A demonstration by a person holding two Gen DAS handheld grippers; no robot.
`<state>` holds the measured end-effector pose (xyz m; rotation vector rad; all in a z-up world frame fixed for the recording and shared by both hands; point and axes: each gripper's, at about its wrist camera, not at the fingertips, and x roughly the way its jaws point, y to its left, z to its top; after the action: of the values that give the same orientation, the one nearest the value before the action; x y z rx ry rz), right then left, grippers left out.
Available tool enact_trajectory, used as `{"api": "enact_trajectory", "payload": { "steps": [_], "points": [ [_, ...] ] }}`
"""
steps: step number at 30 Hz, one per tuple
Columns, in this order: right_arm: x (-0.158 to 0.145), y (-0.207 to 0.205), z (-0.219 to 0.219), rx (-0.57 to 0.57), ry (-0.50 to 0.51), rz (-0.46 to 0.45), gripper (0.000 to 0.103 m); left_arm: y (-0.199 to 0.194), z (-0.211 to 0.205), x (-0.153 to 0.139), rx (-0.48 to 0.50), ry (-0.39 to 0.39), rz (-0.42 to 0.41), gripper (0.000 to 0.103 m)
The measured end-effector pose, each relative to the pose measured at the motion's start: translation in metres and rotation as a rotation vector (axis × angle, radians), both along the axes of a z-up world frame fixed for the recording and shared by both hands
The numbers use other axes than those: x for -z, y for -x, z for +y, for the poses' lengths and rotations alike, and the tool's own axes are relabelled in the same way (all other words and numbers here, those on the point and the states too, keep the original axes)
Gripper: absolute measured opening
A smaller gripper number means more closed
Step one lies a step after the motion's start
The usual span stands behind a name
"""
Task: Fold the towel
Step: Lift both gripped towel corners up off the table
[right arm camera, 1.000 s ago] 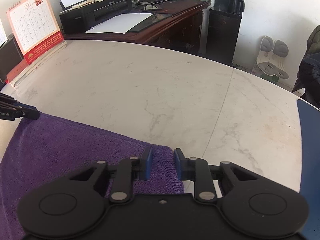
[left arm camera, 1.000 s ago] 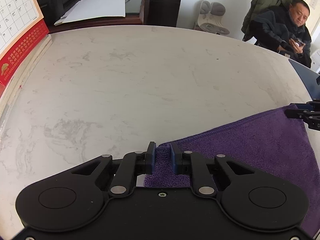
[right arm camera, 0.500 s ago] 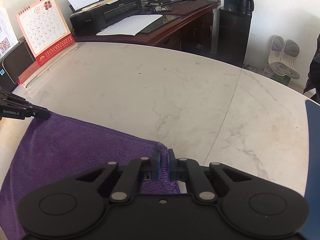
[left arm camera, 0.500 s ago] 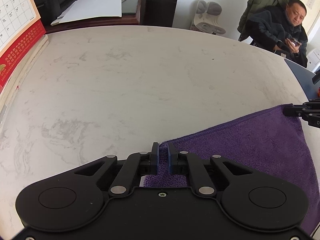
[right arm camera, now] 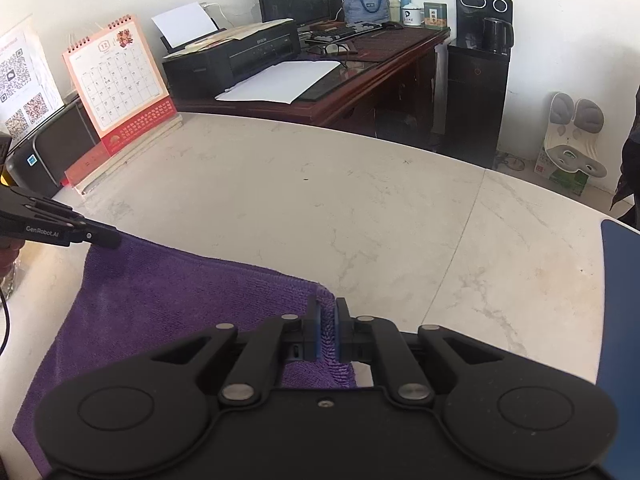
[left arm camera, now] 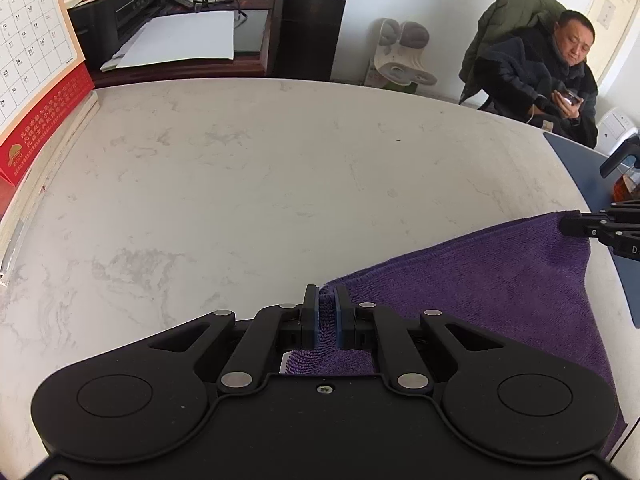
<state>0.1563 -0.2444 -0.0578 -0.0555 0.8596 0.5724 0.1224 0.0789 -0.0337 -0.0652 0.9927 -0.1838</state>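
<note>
Marble-patterned pale stone makes up the table (left arm camera: pixel 248 184), a broad rounded top with grey veining and a straight seam running across it in the right wrist view. At its far left edge a red-and-white desk calendar (right arm camera: pixel 118 84) stands upright. Behind the table a dark wooden desk (right arm camera: pixel 360 64) carries a black printer (right arm camera: pixel 236 58), white sheets of paper (right arm camera: pixel 280 86), a pair of glasses and a monitor. Against the white wall stands a black cabinet with a kettle (right arm camera: pixel 496 34) on top, and on the floor beside it a white and grey seat cushion (right arm camera: pixel 572 136). A man (left arm camera: pixel 548 76) in a dark jacket sits in the corner looking down at something in his hands.

The purple towel (left arm camera: pixel 480 296) lies on the near part of the table. The left gripper (left arm camera: pixel 327 316) is clamped on one far corner, cloth showing between its blue pads. The right gripper (right arm camera: pixel 327 330) pinches the other far corner the same way.

A second ago both sets of jaws stood wider apart around the corners; now they have closed in on the cloth. Both cameras also sit higher, taking in more of the room, and the towel edge between the two grippers is lifted.

No container on the desk shows its contents.
</note>
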Motion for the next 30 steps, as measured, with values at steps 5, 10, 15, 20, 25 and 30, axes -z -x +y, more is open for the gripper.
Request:
{"api": "enact_trajectory", "payload": {
  "steps": [5,10,15,20,25,30],
  "points": [
    [-0.014,0.021,-0.002,-0.020,-0.005,-0.029,0.005,0.018,-0.004,-0.011,0.026,-0.002,-0.021,0.006],
    [-0.026,0.046,-0.006,-0.040,-0.006,-0.051,0.005,0.042,-0.008,-0.025,0.055,-0.002,-0.047,0.006],
    [-0.037,0.073,-0.012,-0.048,-0.009,-0.067,0.005,0.067,-0.013,-0.035,0.086,-0.015,-0.068,0.006],
    [-0.044,0.103,-0.019,-0.051,-0.004,-0.080,0.005,0.093,-0.017,-0.039,0.112,-0.024,-0.082,0.006],
    [-0.043,0.132,-0.027,-0.032,-0.004,-0.067,0.005,0.116,-0.020,-0.036,0.145,-0.028,-0.077,0.006],
    [-0.034,0.152,-0.027,-0.028,0.011,-0.044,0.005,0.137,-0.022,-0.022,0.183,-0.037,-0.057,0.006]
  ]
}}
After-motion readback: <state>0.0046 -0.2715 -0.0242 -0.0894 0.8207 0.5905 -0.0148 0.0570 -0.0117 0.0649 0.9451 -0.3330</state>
